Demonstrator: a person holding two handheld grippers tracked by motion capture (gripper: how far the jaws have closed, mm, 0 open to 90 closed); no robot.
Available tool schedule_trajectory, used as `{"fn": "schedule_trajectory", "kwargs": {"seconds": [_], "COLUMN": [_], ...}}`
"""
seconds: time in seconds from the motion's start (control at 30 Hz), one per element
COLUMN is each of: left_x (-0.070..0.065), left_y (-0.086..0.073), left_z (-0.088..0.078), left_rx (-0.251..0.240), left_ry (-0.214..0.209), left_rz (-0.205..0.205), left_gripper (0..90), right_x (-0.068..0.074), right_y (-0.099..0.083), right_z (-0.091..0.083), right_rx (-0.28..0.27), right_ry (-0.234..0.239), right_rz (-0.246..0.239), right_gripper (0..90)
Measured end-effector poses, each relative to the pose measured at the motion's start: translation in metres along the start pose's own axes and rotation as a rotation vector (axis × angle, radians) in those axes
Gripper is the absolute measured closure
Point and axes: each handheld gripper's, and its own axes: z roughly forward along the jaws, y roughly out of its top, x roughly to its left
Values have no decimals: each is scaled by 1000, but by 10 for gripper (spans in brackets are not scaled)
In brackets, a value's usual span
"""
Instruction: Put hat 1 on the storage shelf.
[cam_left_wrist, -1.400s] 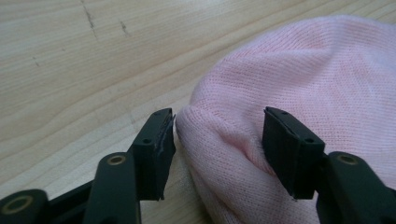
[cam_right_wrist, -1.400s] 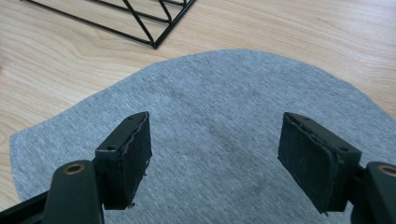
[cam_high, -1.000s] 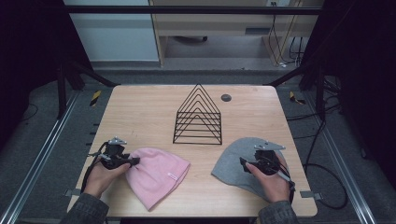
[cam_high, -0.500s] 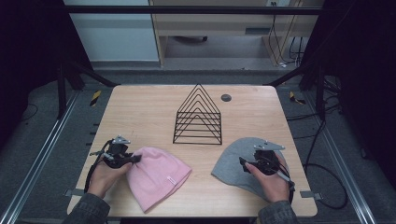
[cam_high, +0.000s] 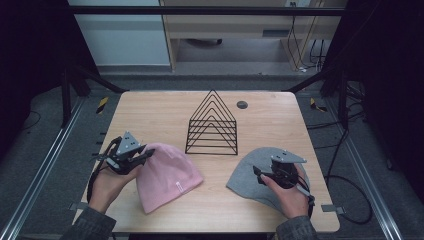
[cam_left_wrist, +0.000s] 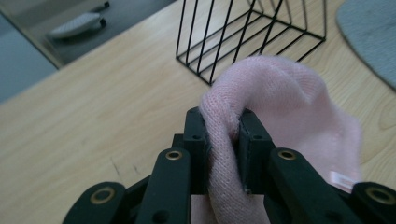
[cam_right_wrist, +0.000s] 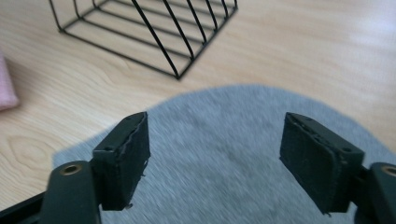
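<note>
Left of the black wire rack (cam_high: 212, 123), your left gripper (cam_high: 134, 156) has just closed its fingers (cam_left_wrist: 198, 140) on the edge of the pink beanie (cam_high: 167, 175). A second ago the fingers lay low against that edge; now they pinch a thick fold of the knit, and the gripper sits a little higher, so the pinched edge bunches up off the tabletop (cam_high: 150, 112) while the rest of the beanie lies flat in front of the rack's left corner. The left gripper view shows the fold squeezed tight between both pads, so the grip looks sound and the lift has likely begun.

Right of the rack, your right gripper (cam_high: 265, 175) hovers over the grey beanie (cam_high: 250, 177), which lies flat near the rack's right corner, unmoved since a second ago. Its fingers (cam_right_wrist: 123, 158) stand wide apart with nothing between them, the grey knit just below.

Judging from this, the pink beanie is the one under way; raise it clear before swinging toward the rack, or the trailing crown may drag along the wood.
</note>
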Motion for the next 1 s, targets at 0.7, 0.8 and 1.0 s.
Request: {"fn": "schedule_trajectory", "kwargs": {"seconds": [0.7,0.8,1.0], "left_x": [12,19,26], "left_y": [79,85,93], "left_z": [-54,-59,-67], "left_rx": [-120,-137,-159], "left_ry": [-67,-80,-87], "left_rz": [151,137,133], "left_gripper": [753,753,750], "right_x": [111,124,136], "right_y": [62,73,101], "right_z": [2,12,33], "right_rx": [-82,-76,-52], "right_ry": [309,377,462], "right_rz": [-301,-315,-335], "right_gripper": [315,332,395]}}
